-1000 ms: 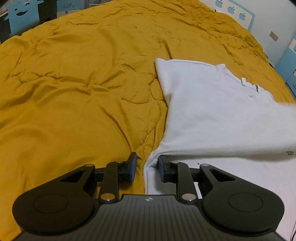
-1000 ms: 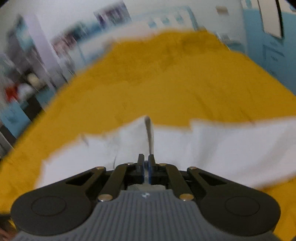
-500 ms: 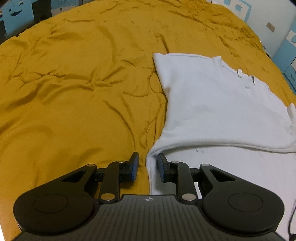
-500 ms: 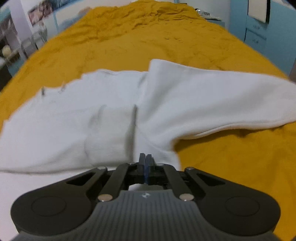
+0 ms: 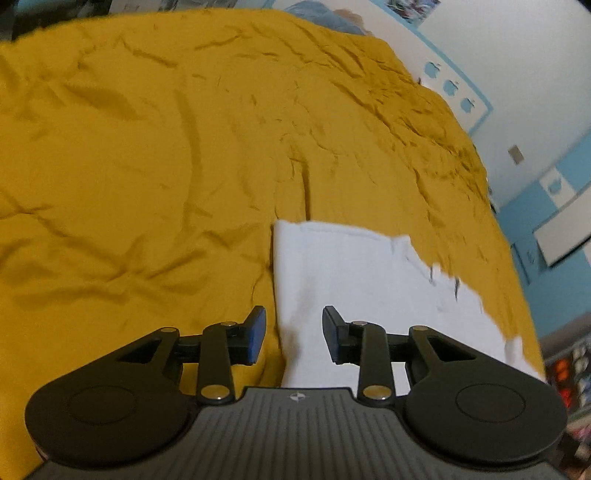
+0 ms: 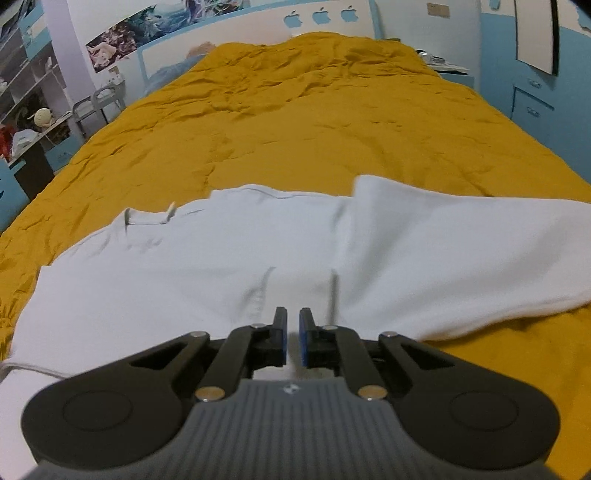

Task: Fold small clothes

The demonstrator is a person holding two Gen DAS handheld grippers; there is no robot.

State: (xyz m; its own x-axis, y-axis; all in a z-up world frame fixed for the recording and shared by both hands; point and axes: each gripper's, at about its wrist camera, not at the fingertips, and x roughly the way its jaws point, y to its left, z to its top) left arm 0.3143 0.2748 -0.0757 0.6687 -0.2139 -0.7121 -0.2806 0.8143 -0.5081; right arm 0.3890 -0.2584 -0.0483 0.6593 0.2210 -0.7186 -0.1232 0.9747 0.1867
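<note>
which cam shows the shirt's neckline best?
Right wrist. The white shirt fills the frame and its neckline shows clearly at upper left. Left wrist catches only a blurred corner of the shirt; the neckline there is just smeared dark marks.

White garment (image 6: pixel 229 266): soft matt knit cloth, faintly fleecy, with a stitched hem and seams; lies in smooth folds. Bedcover (image 6: pixel 314 122): mustard-yellow woven cloth, matt, quilted and heavily creased. Left gripper (image 5: pixel 293 334) and right gripper (image 6: pixel 291 338): matt black plastic linkages with round recessed caps, bright metal pivot pins, and a grey ribbed plastic body of dull finish. Finger pads (image 5: pixel 258 332): blue, rubbery-looking, smooth facing. Walls (image 6: pixel 406 22): painted, flat white and pale blue, bearing glossy printed paper posters (image 6: pixel 125 40)
</note>
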